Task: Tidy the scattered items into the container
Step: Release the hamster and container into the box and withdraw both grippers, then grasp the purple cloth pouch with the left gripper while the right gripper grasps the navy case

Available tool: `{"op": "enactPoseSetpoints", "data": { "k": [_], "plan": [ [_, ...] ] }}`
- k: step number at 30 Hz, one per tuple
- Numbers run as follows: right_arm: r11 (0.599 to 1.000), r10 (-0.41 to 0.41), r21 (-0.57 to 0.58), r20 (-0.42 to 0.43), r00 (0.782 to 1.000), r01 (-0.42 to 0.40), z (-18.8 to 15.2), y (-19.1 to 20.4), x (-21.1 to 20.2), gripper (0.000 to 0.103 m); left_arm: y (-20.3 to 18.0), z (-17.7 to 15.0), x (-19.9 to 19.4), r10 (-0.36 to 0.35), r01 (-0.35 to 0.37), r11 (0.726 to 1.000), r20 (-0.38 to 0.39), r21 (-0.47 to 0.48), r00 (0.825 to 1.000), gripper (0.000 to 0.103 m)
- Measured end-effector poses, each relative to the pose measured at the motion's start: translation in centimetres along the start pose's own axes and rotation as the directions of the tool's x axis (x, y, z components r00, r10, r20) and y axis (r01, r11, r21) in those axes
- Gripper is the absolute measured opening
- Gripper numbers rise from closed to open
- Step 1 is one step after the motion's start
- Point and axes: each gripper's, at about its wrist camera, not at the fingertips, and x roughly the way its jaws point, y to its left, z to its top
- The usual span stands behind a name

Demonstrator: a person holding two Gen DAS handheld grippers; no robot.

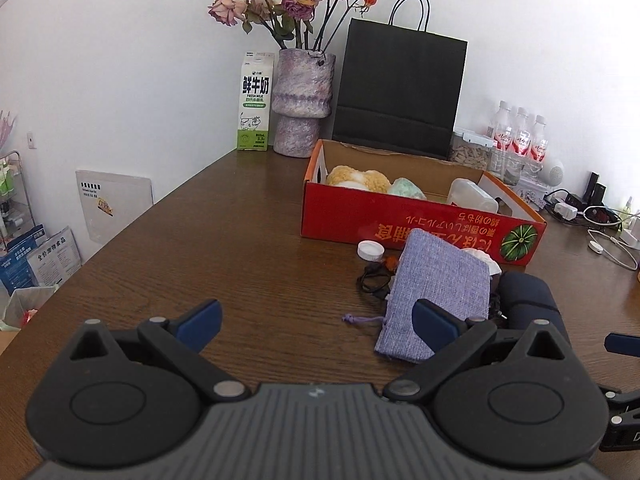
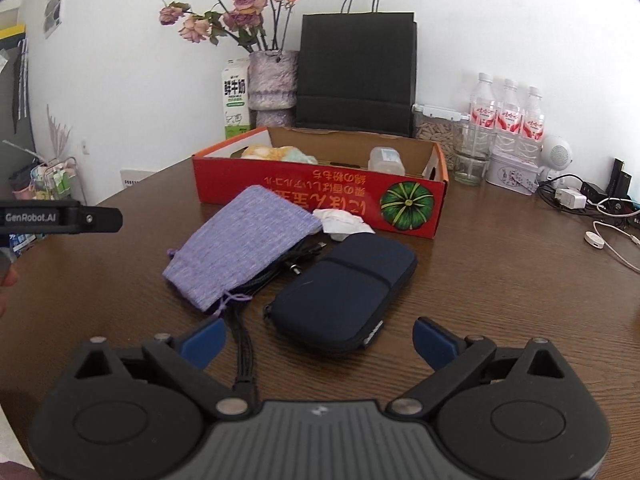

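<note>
Two grippers hang over the dark, wood-grained brown table [image 2: 500, 280], both with blue-padded jaws spread wide and nothing between the pads. We hold the left gripper [image 1: 318, 322] above bare tabletop, its right pad overlapping the near corner of the lilac woven drawstring pouch [image 1: 440, 292] in view without clearly touching it. Our right gripper [image 2: 320, 338] hovers just short of the navy zippered fabric case [image 2: 344, 292], a soft rounded oblong with a band across its middle; its near end sits between the open jaws, apart from both pads.

The pouch is flat and coarse-textured, lying tilted beside the case, with a bundle of black braided cable [image 2: 256, 280] tucked between them and trailing toward us. A crumpled white tissue [image 2: 342, 220] rests against the front wall of the red cardboard box with a green pumpkin print [image 2: 320, 192]. From the left wrist view we also see a small white round lid [image 1: 370, 249] by the box's front wall, just left of the pouch.

Inside the open-topped box lie fluffy yellow and mint-green soft lumps [image 1: 372, 182] at its left end and a translucent plastic bottle [image 2: 386, 160] on its side toward the right. Behind it stand a matte black paper bag [image 2: 356, 76], a mottled purple vase of dried roses [image 1: 302, 100] and a milk carton [image 1: 254, 100]. The tabletop left of the pouch is wide and bare; cables [image 2: 608, 236] clutter the right.
</note>
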Motion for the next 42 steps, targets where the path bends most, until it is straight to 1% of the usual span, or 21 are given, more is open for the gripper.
{"op": "enactPoseSetpoints", "data": {
  "k": [2, 6, 10, 14, 17, 21, 24, 25, 26, 27, 29, 32, 35, 38, 42],
  "plan": [
    [1.000, 0.018, -0.013, -0.018, 1.000, -0.018, -0.3, 0.6, 0.2, 0.093, 0.3, -0.3, -0.2, 0.003, -0.003, 1.000, -0.004, -0.002, 1.000, 0.103],
    [1.000, 0.023, -0.016, -0.037, 0.999, -0.023, -0.6, 1.2, 0.6, 0.092, 0.8, -0.7, -0.4, 0.007, -0.007, 1.000, -0.011, -0.009, 1.000, 0.103],
    [1.000, -0.029, 0.006, -0.024, 0.999, 0.029, 0.3, 0.5, 1.3, 0.092, 0.7, -0.7, -0.1, 0.003, -0.003, 1.000, -0.015, -0.009, 1.000, 0.103],
    [0.997, -0.072, 0.008, -0.029, 0.997, 0.072, 1.6, -0.1, 3.0, 0.092, 0.2, -0.5, 0.6, -0.007, 0.007, 1.000, -0.023, 0.008, 1.000, 0.103],
    [0.996, -0.083, 0.016, -0.044, 0.996, 0.084, 2.4, -0.4, 4.7, 0.093, 0.0, -0.4, 1.4, -0.013, 0.014, 1.000, -0.036, 0.013, 0.999, 0.103],
    [0.995, -0.095, 0.009, -0.085, 0.992, 0.096, 3.3, -0.3, 7.3, 0.093, -0.2, -0.2, 2.3, -0.015, 0.015, 1.000, -0.045, 0.016, 0.999, 0.103],
    [0.995, -0.099, 0.012, -0.112, 0.989, 0.101, 3.8, -0.9, 8.8, 0.092, -0.6, 0.2, 2.9, -0.023, 0.025, 0.999, -0.052, 0.029, 0.998, 0.103],
    [0.995, -0.102, 0.011, -0.113, 0.988, 0.104, 3.9, -1.1, 8.9, 0.089, -0.9, 0.3, 3.1, -0.027, 0.029, 0.999, -0.056, 0.036, 0.998, 0.103],
    [0.994, -0.104, 0.010, -0.112, 0.988, 0.106, 3.9, -1.4, 8.9, 0.084, -1.2, 0.4, 3.4, -0.032, 0.035, 0.998, -0.060, 0.046, 0.998, 0.103],
    [0.995, -0.101, 0.014, -0.114, 0.988, 0.103, 3.8, -1.8, 8.8, 0.084, -1.5, 0.6, 3.6, -0.038, 0.041, 0.998, -0.064, 0.056, 0.997, 0.103],
    [0.995, -0.096, 0.023, -0.118, 0.988, 0.099, 3.7, -2.7, 8.5, 0.078, -2.5, 0.8, 4.3, -0.056, 0.062, 0.995, -0.073, 0.081, 0.996, 0.103],
    [0.995, -0.087, 0.036, -0.116, 0.989, 0.092, 3.4, -4.1, 7.7, 0.072, -4.2, 1.1, 5.2, -0.092, 0.101, 0.987, -0.081, 0.122, 0.992, 0.103],
    [0.995, -0.086, 0.036, -0.111, 0.990, 0.091, 3.3, -5.1, 7.3, 0.070, -6.3, 1.3, 6.2, -0.117, 0.134, 0.974, -0.100, 0.182, 0.988, 0.103],
    [0.996, -0.079, 0.040, -0.107, 0.991, 0.083, 3.2, -5.5, 7.2, 0.071, -7.9, 1.3, 7.4, -0.122, 0.146, 0.963, -0.119, 0.226, 0.985, 0.103],
    [0.996, -0.088, 0.022, -0.111, 0.990, 0.091, 3.3, -5.4, 7.6, 0.074, -8.9, 1.2, 8.9, -0.110, 0.143, 0.959, -0.145, 0.243, 0.983, 0.103]
  ]
}}
